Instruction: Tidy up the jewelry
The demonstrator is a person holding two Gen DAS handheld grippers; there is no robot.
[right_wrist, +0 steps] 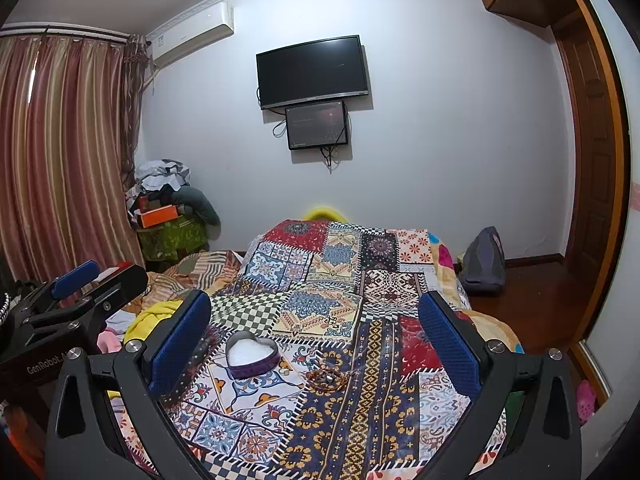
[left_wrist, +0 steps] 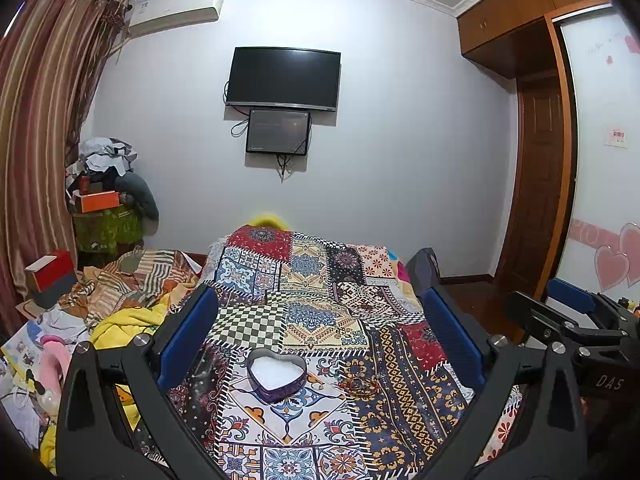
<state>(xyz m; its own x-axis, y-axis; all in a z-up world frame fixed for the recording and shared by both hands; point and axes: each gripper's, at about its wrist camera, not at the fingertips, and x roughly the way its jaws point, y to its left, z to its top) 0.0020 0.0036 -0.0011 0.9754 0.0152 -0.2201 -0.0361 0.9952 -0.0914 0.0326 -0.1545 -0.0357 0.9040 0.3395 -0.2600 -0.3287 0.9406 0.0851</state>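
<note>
Two things matter here: a heart-shaped tin [left_wrist: 277,376] with a white lining, lid off, and a small tangle of beaded jewelry [left_wrist: 362,385] lying just to its right on the patchwork bedspread [left_wrist: 308,300]. A small pale ring-like piece [left_wrist: 318,385] sits between them, too small to make out clearly. From the right wrist view the tin [right_wrist: 251,354] is left of centre and the beaded jewelry [right_wrist: 329,379] lies almost straight ahead, closer to that tool than the tin.

Both tools hover above the bed with nothing in them. The left gripper [left_wrist: 320,336] has its jaws spread wide, and the right gripper [right_wrist: 316,340] likewise stands wide open.

The jewelry looks like a loose string of reddish-brown beads with a metal part in the middle. I judge it light, limp and apt to slide or drape, so a pinch on one strand may lift only part of it and leave the rest trailing. Best to take it where the loops bunch together, near the metal piece, closing down onto the bedspread. The cloth underneath is soft and could be caught in the pinch as well.

The tin seems thin metal, stiff and light; it would likely skid on the cloth if nudged, so the left tool could steady its wall.
</note>
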